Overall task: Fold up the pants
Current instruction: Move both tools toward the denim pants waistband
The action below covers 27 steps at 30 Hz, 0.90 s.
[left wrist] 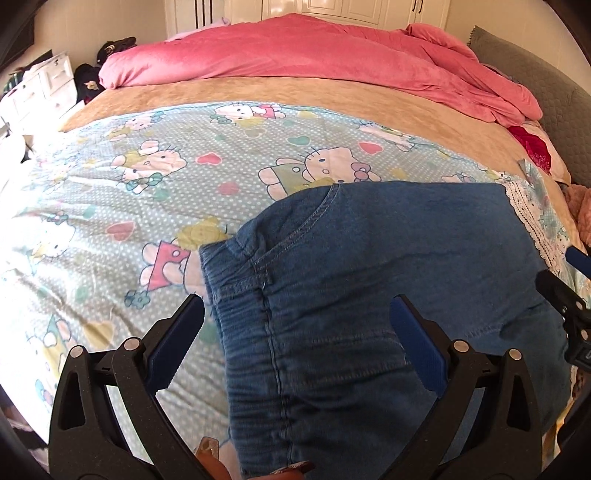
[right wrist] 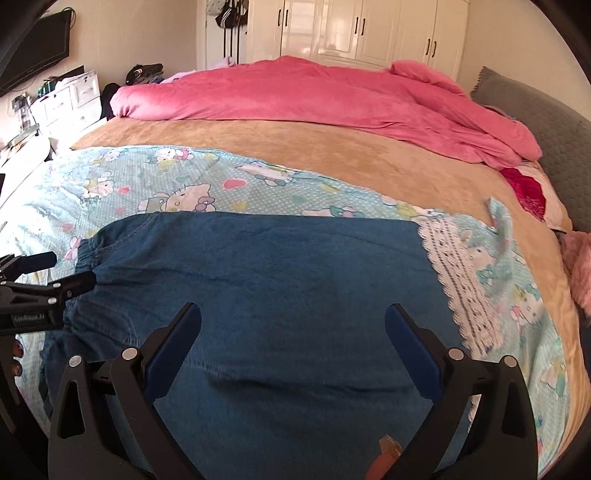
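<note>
Blue denim pants [left wrist: 388, 277] lie flat on a cartoon-print sheet [left wrist: 129, 184] on the bed, elastic waistband to the left. My left gripper [left wrist: 295, 314] is open and empty above the waistband end. My right gripper [right wrist: 293, 321] is open and empty above the middle of the pants [right wrist: 277, 277]. The left gripper also shows at the left edge of the right wrist view [right wrist: 55, 273]. The right gripper shows at the right edge of the left wrist view [left wrist: 569, 280].
A pink duvet [left wrist: 314, 55] is bunched along the far side of the bed over a tan blanket [right wrist: 332, 155]. A grey headboard [right wrist: 546, 118] stands at right. White drawers [right wrist: 74, 99] and wardrobes [right wrist: 351, 33] line the walls.
</note>
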Each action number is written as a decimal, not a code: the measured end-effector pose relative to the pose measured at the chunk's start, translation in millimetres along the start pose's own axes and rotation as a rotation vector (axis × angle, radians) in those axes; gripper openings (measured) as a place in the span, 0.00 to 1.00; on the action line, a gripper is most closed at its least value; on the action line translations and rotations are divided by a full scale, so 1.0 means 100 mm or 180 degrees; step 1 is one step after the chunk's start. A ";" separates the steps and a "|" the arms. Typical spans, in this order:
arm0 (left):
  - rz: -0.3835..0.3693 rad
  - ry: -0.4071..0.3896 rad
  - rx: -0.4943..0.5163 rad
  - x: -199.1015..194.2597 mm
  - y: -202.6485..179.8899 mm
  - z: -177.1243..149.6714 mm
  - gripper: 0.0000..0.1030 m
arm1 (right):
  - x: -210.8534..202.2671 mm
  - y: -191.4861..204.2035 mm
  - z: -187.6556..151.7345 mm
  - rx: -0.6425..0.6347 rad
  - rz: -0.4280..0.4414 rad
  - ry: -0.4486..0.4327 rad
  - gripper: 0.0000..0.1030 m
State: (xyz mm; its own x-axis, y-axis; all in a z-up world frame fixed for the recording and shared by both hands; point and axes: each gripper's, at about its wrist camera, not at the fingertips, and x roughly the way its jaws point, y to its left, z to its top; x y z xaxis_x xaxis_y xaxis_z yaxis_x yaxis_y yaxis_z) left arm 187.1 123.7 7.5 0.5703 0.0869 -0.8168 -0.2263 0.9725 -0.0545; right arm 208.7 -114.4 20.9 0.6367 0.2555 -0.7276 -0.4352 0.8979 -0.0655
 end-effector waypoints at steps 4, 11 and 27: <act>-0.0010 0.0015 0.0011 0.08 0.03 0.05 0.92 | 0.14 0.07 0.14 -0.0073 -0.0047 0.0004 0.96; 0.0006 0.0068 -0.0015 0.24 0.13 0.14 0.92 | 0.42 0.20 0.37 -0.0243 -0.0005 0.0039 0.96; -0.0080 0.0300 -0.0172 0.75 0.49 0.30 0.92 | 1.42 0.52 0.80 -0.1191 0.0275 0.0457 0.96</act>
State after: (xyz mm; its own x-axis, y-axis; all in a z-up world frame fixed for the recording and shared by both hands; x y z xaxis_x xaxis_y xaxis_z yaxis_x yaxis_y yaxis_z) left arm 242.4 184.4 -39.9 0.5002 0.0397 -0.8650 -0.2565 0.9609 -0.1043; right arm 327.6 -2.8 -30.9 0.5040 0.2478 -0.8274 -0.7015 0.6763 -0.2247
